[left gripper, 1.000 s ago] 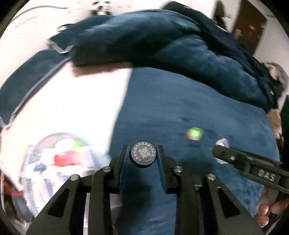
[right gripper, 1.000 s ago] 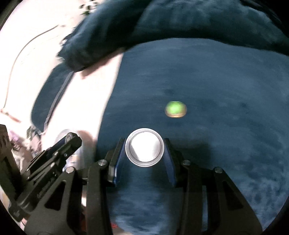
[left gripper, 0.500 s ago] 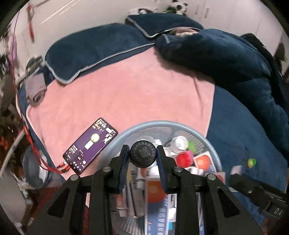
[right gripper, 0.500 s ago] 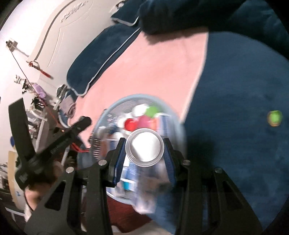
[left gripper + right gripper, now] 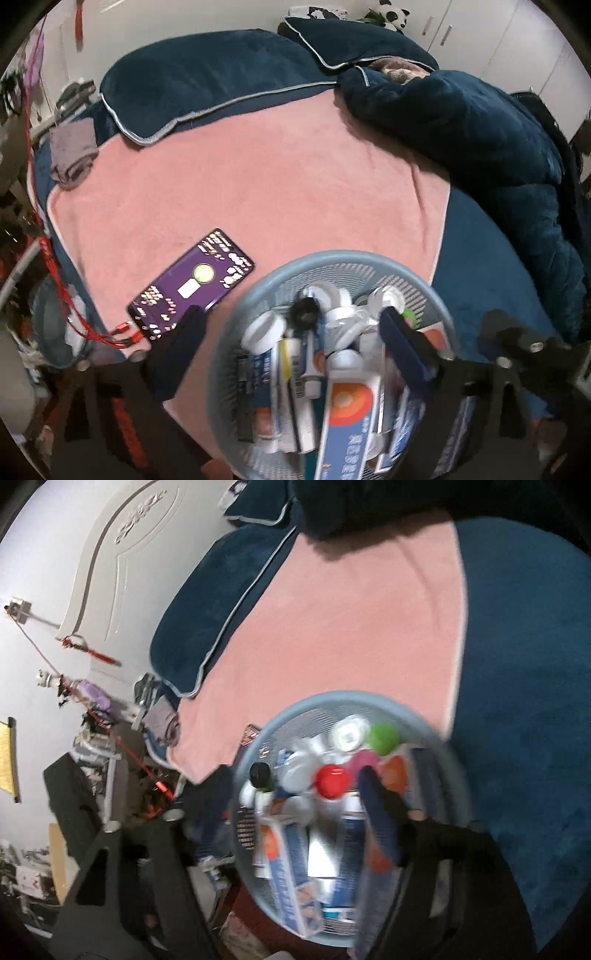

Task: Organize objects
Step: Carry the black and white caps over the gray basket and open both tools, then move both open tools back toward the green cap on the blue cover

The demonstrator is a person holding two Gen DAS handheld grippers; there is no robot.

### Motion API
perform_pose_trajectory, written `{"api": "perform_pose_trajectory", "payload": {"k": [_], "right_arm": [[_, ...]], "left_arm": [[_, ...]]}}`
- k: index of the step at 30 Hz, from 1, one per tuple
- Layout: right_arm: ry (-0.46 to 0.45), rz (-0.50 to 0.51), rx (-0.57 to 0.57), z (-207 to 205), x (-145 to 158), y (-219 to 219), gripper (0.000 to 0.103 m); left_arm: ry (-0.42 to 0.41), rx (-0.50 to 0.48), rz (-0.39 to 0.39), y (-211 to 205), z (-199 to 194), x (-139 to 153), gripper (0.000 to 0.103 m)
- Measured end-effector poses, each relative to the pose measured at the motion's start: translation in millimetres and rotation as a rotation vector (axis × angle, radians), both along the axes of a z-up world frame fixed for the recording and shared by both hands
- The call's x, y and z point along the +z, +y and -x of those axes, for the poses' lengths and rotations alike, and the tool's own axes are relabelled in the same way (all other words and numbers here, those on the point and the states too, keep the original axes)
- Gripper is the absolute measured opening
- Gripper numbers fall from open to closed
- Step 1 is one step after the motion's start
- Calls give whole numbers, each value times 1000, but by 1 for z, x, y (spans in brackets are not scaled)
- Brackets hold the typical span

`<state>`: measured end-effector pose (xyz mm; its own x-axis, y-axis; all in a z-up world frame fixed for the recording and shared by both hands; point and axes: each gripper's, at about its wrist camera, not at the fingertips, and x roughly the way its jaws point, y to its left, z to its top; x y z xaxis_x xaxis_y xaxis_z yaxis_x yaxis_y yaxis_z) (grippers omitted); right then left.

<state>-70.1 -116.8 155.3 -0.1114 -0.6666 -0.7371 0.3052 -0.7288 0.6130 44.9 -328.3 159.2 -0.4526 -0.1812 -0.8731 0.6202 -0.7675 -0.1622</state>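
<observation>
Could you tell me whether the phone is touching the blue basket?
Apart. The left wrist view shows a strip of pink blanket between the phone and the blue basket's rim.

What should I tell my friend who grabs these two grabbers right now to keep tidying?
Left gripper: open above the basket. Its jaws have just been opening and hold nothing.
Right gripper: open above the same basket, its jaws have also just been opening, and it is empty.
Things: the black-capped bottle lies in the basket among tubes, boxes and caps. The basket sits at the edge of the pink towel, with a phone beside it.
Done: both drops look finished.
Left: no loose small item is in view; check the blue blanket for more.
</observation>
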Motion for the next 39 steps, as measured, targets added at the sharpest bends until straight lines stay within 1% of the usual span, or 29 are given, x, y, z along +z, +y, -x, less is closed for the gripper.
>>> {"api": "perform_pose_trajectory", "payload": {"k": [2, 3, 4, 6, 7, 11, 16, 22, 26, 31, 37, 39], "right_arm": [[25, -35, -14, -1, 3, 12, 88], [43, -59, -13, -2, 5, 15, 92], [63, -91, -11, -3, 6, 18, 97], [102, -151, 0, -7, 9, 23, 101], [115, -167, 12, -9, 10, 23, 102], [166, -215, 55, -18, 15, 22, 102], [176, -216, 55, -22, 17, 30, 103], [186, -236, 26, -26, 20, 56, 103], [187, -247, -6, -26, 20, 78, 103], [186, -232, -66, -27, 16, 106, 103], [145, -220, -122, -23, 4, 135, 103], [156, -224, -129, -22, 5, 143, 103]], "left_arm": [[-28, -6, 32, 3, -3, 1, 101], [-52, -12, 49, 6, -4, 0, 102], [-78, -14, 67, 9, -5, -1, 102], [-107, -17, 105, 13, -5, -2, 102], [-110, -26, 117, 17, -5, -1, 102], [-100, -42, 117, 27, -6, 4, 102], [-99, -62, 123, 42, -1, 9, 102], [-95, -87, 133, 65, 8, 15, 102], [-93, -120, 147, 82, 15, 19, 102], [-110, -167, 173, 107, 27, 21, 102], [-128, -230, 205, 136, 42, 21, 102], [-135, -245, 215, 144, 46, 21, 102]]}}
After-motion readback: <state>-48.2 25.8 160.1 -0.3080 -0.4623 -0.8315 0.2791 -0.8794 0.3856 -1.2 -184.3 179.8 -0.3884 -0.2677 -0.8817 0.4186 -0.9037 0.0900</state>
